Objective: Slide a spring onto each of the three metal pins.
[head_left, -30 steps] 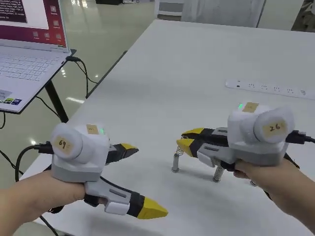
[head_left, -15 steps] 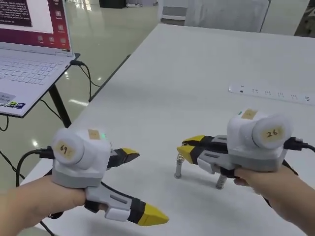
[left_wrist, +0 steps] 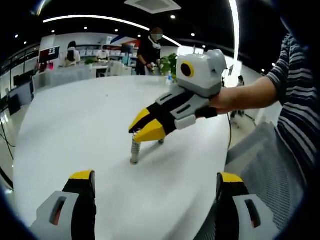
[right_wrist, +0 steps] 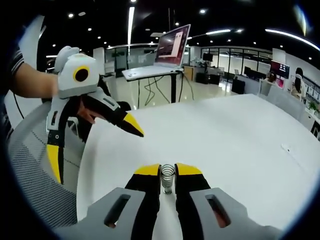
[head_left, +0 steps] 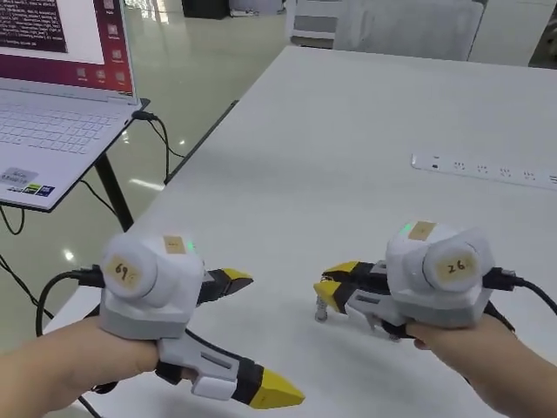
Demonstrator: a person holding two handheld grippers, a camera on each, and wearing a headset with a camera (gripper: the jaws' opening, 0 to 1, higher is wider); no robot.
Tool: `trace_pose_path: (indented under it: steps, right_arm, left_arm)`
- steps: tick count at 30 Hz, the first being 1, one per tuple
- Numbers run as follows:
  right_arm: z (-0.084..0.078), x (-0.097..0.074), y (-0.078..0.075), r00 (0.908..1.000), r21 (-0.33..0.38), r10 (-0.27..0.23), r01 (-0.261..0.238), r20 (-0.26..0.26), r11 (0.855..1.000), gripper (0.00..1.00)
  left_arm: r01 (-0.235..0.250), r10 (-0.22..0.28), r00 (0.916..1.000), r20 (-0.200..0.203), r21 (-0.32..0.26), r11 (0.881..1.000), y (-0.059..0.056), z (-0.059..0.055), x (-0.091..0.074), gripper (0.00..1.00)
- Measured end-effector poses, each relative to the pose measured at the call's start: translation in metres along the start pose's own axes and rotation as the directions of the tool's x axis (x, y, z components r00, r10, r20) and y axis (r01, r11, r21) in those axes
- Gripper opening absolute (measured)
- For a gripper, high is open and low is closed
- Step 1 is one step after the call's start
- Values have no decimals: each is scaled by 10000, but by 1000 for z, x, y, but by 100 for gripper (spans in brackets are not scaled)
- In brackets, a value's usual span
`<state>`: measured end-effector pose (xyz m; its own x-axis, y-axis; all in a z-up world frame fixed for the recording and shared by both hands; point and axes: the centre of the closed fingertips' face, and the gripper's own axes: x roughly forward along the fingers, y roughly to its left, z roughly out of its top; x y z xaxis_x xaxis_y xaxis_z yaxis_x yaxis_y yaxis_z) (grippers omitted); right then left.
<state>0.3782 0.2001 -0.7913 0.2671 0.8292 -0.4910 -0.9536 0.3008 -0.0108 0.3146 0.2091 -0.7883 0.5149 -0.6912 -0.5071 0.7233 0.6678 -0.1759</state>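
The right gripper [right_wrist: 168, 170] pinches a silvery coiled spring [right_wrist: 168, 179] (tight, even turns) upright on a metal pin [left_wrist: 134, 160]; the left gripper [left_wrist: 156, 176] gapes wide above the white tabletop [head_left: 348, 157].

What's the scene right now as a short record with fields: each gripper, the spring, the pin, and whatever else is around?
left gripper: open, holding nothing, over the table's near edge
right gripper: shut on the spring
spring: upright between the right gripper's jaws, over a pin
pin: standing on the white table, under the right gripper's tips
laptop: open, left of the table
power strip: lying on the table, far right
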Motion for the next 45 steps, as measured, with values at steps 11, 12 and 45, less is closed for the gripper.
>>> trace_pose_path:
  steps: [11, 12, 45]
  right_arm:
    - [-24, 15, 7, 9970, -901, 17, -86, -768, 9959, 8]
    - [-19, 16, 6, 9988, -879, -20, -22, -483, 9961, 8]
    - [-9, -23, 5, 9999, -552, 152, -154, -41, 9984, 27]
  left_arm:
    - [27, -28, 10000, -12, -30, 10000, -2, -2, 1, 98]
    - [28, -28, 10000, -11, -27, 10000, -2, -2, 1, 98]
    - [114, -116, 9998, 177, 117, 9999, -5, 10, 15, 97]
